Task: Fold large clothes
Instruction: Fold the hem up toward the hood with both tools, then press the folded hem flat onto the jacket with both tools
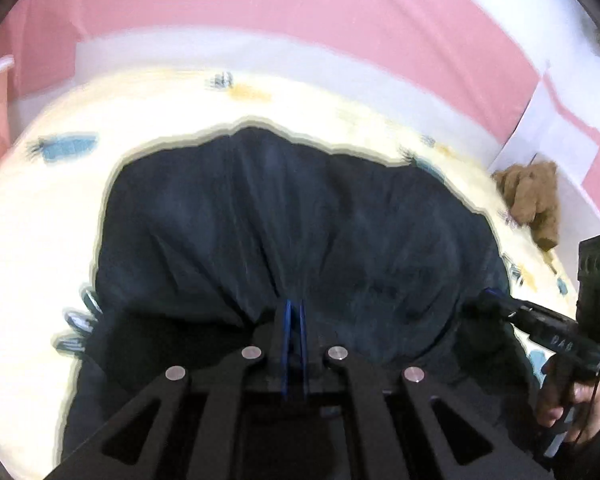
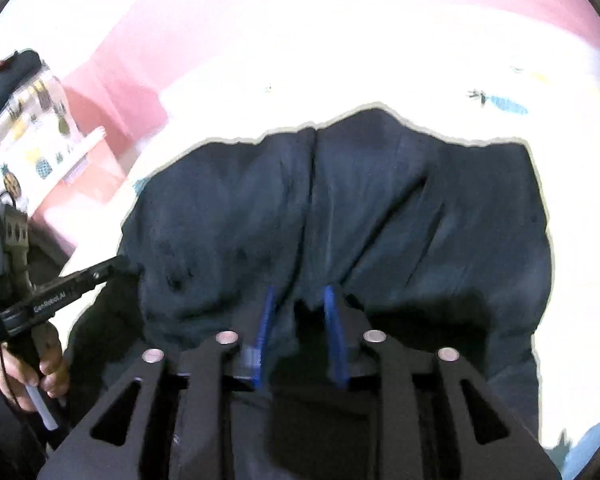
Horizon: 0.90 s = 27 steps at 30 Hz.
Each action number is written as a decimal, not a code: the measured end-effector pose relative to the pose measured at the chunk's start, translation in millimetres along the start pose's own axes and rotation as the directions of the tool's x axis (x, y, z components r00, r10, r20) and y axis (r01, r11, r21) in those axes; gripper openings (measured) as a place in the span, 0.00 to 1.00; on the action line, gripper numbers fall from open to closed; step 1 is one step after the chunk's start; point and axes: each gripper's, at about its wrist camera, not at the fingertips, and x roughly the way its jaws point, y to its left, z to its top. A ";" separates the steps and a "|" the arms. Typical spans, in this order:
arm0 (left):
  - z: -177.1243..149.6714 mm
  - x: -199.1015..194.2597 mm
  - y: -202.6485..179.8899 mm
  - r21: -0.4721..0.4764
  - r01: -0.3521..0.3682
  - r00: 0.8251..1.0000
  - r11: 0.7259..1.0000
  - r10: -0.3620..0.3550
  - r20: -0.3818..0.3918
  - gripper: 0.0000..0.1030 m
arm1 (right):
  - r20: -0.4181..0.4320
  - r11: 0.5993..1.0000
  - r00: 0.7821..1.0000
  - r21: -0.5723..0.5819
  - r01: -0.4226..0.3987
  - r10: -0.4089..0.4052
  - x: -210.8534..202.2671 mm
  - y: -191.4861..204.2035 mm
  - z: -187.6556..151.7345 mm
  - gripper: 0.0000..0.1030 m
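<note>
— On the bed (image 1: 28,216), near its front edge: dark garment (image 1: 284,216), soft, limp, rather bulky. Left gripper (image 1: 295,312) jaws clamped on its gathered hem.

— Right gripper (image 2: 298,300) jaws apart, cloth between, unpressed. Better gripped at the hem, well apart.

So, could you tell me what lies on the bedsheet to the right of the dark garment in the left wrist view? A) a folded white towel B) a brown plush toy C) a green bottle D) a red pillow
B: a brown plush toy lies on the patterned bedsheet, just beyond the right edge of the dark garment.
</note>
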 end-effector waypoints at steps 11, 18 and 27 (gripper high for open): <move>42.9 67.3 60.6 -0.094 -0.098 0.995 0.991 0.097 -0.024 0.05 | -0.071 0.978 0.981 0.100 0.185 -0.179 67.8 -67.0 35.3 0.40; 25.2 69.5 68.5 -0.082 -0.095 0.995 0.992 0.096 0.006 0.06 | -0.063 0.970 0.970 0.047 0.237 -0.234 66.5 -54.0 5.1 0.38; 19.2 -5.1 23.3 -0.008 -0.010 0.994 1.000 0.011 0.111 0.06 | 0.086 0.993 0.989 0.009 0.119 -0.120 -4.5 -9.3 9.5 0.38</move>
